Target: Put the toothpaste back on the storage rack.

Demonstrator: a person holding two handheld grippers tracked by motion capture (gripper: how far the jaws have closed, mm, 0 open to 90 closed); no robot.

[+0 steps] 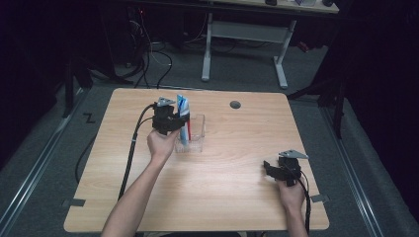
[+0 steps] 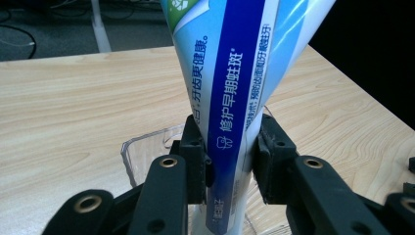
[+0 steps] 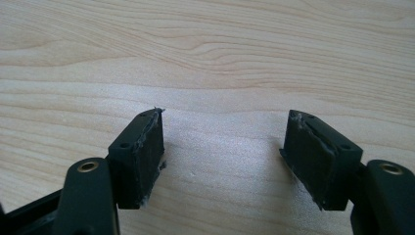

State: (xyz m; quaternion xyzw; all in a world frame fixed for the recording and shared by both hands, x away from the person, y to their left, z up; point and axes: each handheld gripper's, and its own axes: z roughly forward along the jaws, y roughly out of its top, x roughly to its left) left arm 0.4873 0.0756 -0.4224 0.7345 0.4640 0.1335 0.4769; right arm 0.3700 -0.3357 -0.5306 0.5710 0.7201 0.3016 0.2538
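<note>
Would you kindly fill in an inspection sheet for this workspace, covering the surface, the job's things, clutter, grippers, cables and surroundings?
Surface: light wooden table, with a grey round cap near its far edge.
Job's things: blue and white toothpaste tube, upright, its lower end in the clear plastic container; a red item stands in the container too.
Clutter: nothing seen.
Grippers: left gripper shut on the toothpaste tube; right gripper open, empty, over bare wood near the table's right front.
Cables: a black cable trails from the left gripper across the table; more cables lie on the floor behind.
Surroundings: dark room, grey floor, a white-legged desk beyond the table.
</note>
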